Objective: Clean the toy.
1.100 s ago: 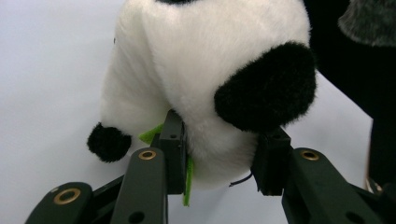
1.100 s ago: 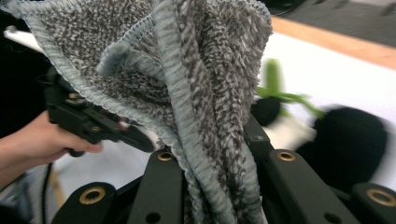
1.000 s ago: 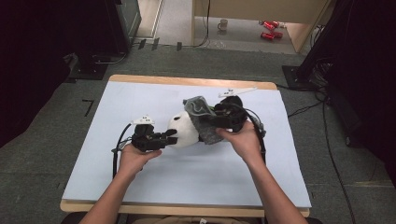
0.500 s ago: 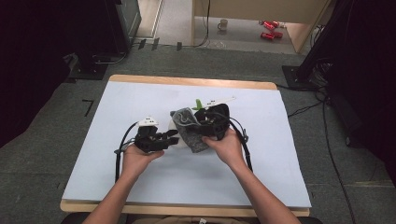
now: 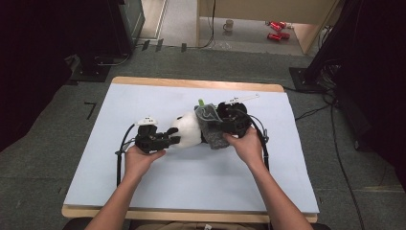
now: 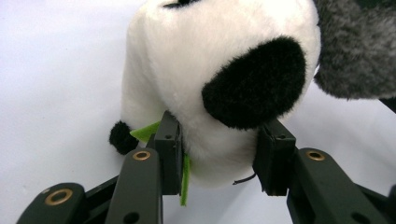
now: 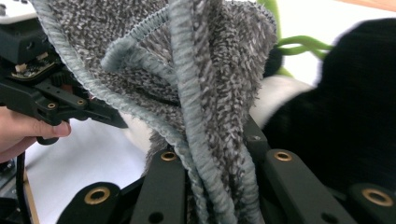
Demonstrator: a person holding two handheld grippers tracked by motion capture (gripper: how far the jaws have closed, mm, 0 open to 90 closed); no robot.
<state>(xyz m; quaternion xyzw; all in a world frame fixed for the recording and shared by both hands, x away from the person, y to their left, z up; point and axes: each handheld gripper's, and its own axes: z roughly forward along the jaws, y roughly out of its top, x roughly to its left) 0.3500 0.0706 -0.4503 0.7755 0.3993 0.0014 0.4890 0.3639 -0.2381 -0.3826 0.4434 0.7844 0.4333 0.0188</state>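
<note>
- While the left tool (image 5: 173,138) pinches the white end of the plush panda (image 5: 187,130) between its two pads — the left gripper view shows the black pads pressed into the fur on either side, below a round black patch — the right tool (image 5: 218,125) is clenched on a bunched grey towel (image 5: 214,129) and holds it against the toy's dark far end.
- Left jaws have just been opening a little; from the left gripper view the plush is between them and the pads sit against it, so the hold looks light rather than firm.
- Position of the toy: it lies on its side on the pale blue desk (image 5: 143,100), about mid-desk, between the two hands, touching the towel on its right.
- Judged from this, the step in hand is wiping or wrapping the panda with the towel.
- To do it well, the left tool should keep enough squeeze that the soft body does not slide out as the cloth drags across it; plush gives under pressure, so a loose pinch may slip.
- Right tool: keep the folds gathered tight, as the right gripper view shows them (image 7: 205,93), and move the cloth along the fur in short strokes rather than pushing the toy sideways.
- A green felt sprig (image 6: 149,132) lies beside the left pad — it could snag.
- Containers: none stand on the desk; a mug (image 5: 229,24) sits on the floor well beyond it, contents not visible.
</note>
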